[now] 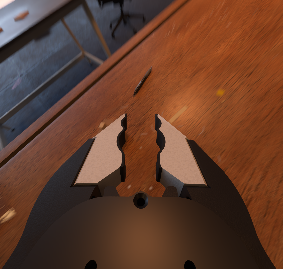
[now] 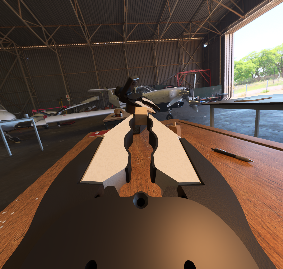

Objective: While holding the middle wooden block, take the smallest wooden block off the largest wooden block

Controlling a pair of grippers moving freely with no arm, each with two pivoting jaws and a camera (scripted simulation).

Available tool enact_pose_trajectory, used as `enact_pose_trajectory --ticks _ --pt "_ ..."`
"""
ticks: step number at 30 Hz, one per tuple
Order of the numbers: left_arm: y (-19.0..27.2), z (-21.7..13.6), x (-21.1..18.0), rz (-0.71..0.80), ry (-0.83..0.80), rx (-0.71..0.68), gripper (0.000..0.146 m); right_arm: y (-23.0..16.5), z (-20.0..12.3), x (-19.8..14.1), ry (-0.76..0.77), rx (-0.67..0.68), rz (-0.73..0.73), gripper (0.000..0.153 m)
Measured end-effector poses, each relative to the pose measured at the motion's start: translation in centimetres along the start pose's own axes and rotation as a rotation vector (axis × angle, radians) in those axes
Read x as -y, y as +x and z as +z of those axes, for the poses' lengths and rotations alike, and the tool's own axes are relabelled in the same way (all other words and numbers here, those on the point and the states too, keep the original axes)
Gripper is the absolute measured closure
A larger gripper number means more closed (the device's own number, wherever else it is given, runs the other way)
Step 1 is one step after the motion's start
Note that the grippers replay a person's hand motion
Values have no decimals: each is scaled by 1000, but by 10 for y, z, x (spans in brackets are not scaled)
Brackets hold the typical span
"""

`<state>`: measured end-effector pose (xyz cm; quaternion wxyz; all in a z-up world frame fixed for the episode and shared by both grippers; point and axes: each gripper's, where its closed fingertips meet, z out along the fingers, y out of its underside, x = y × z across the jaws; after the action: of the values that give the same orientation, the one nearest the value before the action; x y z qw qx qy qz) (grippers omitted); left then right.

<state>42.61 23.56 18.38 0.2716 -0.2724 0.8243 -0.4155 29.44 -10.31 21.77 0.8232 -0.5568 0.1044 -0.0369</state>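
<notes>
In the right wrist view my right gripper (image 2: 141,116) is shut on a pale wooden block (image 2: 140,116), held at its fingertips over the brown wooden table (image 2: 229,185). To the right, behind my right finger, a tan block (image 2: 177,130) stands on the table with a tiny block (image 2: 174,123) on top. My left gripper (image 2: 150,107) hovers open just beyond the held block, tilted down to the right. In the left wrist view my left gripper (image 1: 140,114) is open and empty above the table (image 1: 214,62); no block shows there.
A pen (image 2: 232,155) lies on the table at the right; it also shows in the left wrist view (image 1: 143,80). A red book (image 2: 98,133) lies at the far left edge. A dark flat object (image 2: 138,130) lies under the held block. Other tables and an office chair (image 1: 122,9) stand beyond.
</notes>
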Motion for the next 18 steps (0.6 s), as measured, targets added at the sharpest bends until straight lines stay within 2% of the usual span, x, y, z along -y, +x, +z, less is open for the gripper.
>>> enact_pose_trajectory --ticks 4,7,13,15,18 --pt "-44 20 -43 114 -330 46 105 2 2 -7 -12 7 27 139" --pt "-65 38 -63 173 -504 40 101 3 2 -14 -24 26 58 139" --pt "-79 73 -78 222 -645 -33 96 5 0 -26 -37 72 140 139" --pt "-77 79 -77 244 -662 -77 105 8 -1 -29 -43 68 153 139" --pt "-83 78 -75 306 -704 -67 134 13 -3 -32 -36 65 184 139"
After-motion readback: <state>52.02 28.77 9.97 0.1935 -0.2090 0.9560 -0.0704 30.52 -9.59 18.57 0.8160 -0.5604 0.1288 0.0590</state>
